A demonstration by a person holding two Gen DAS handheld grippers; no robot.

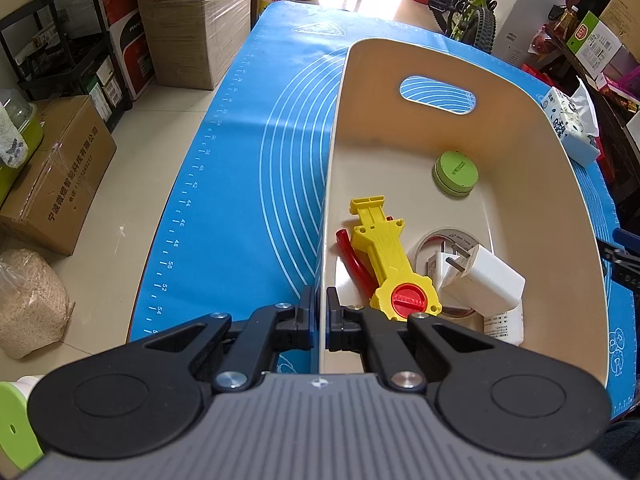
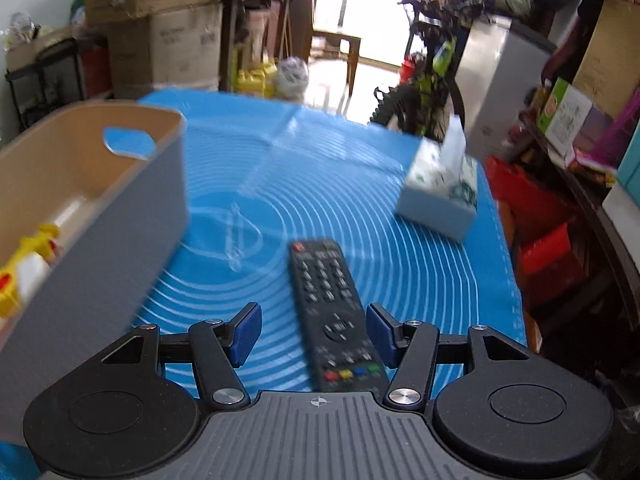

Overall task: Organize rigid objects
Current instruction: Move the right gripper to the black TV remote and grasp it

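Note:
A beige basket (image 1: 532, 128) stands on the blue mat (image 1: 248, 184). My left gripper (image 1: 319, 320) is shut on the basket's near left wall. Inside lie a yellow and red toy tool (image 1: 386, 256), a white charger plug (image 1: 480, 276), a green round tin (image 1: 456, 170) and a tape roll (image 1: 436, 240). In the right wrist view a black remote control (image 2: 334, 312) lies on the mat (image 2: 360, 208). My right gripper (image 2: 314, 334) is open, with its fingers on either side of the remote's near half. The basket (image 2: 120, 216) is to its left.
A tissue box (image 2: 444, 192) sits on the mat at the far right; it also shows in the left wrist view (image 1: 572, 124). Cardboard boxes (image 1: 60, 176), shelves and a bicycle (image 1: 468, 0) surround the table. The mat's left edge (image 1: 172, 240) drops to the floor.

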